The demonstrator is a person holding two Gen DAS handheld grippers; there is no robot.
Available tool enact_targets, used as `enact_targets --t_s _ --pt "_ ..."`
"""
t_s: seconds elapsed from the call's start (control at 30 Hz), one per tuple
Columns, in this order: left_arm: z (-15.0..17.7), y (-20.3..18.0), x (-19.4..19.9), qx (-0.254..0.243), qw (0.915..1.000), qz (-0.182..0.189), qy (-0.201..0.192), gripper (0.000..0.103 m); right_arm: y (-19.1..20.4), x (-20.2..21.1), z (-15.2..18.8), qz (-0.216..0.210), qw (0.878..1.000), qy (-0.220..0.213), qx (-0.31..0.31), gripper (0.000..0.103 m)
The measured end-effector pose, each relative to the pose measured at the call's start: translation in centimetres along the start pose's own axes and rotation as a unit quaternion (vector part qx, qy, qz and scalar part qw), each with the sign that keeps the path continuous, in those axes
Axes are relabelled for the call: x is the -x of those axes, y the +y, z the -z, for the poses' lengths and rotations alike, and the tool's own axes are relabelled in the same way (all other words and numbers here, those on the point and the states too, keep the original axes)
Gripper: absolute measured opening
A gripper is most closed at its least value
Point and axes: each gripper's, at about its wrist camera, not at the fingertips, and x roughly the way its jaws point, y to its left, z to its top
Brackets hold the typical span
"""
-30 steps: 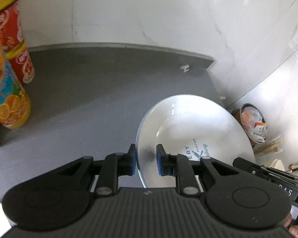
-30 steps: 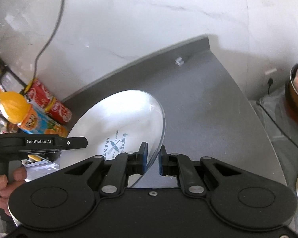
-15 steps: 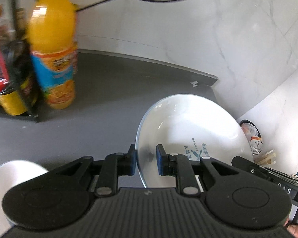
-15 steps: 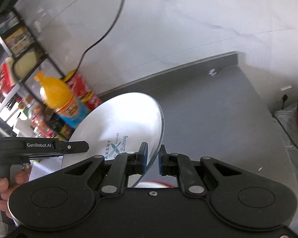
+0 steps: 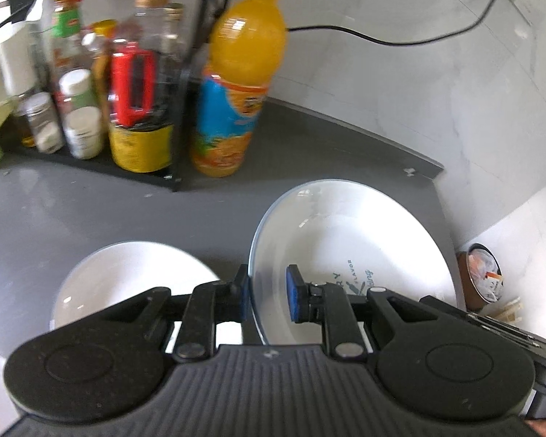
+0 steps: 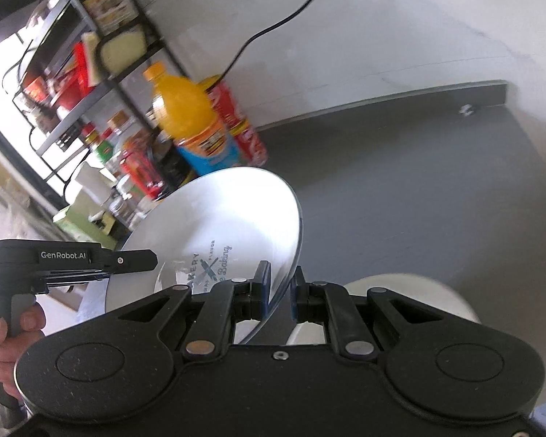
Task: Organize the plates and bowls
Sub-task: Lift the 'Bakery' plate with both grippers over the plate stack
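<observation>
Both tools grip one white printed plate (image 5: 349,247), held tilted above the grey desk (image 5: 91,211). The left tool (image 5: 267,293) has its blue pads closed on the plate's left rim; the right tool (image 6: 280,289) pinches the opposite rim. A second white plate (image 5: 127,273) lies on the desk below. An orange juice bottle (image 5: 236,91) stands near the desk's back edge, beside a rack of bottles (image 5: 91,109).

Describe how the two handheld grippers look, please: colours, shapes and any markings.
Both are matte black plastic. The left gripper has a ribbed body, two round discs, silver pivot pins and blue pads on its jaws. The right gripper looks the same but with a smooth body. "GenRobot.AI" is printed in white on the left one's side.
</observation>
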Motion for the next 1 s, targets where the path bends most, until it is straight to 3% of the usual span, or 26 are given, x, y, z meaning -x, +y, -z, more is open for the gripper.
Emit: enact_targets --t_s 0.43,1.0 --pt "1.0 7.6 1.1 0.040 0.9985 -0.035 0.012 0.019 5.5 -4.5 2.2 -0.027 0.998 0.041 0.031 0.011" --pt "1.7 15.3 -2.6 0.021 0.9978 -0.033 0.054 0.019 10.9 -10.5 5.1 0.014 0.996 0.077 0.036 0.011"
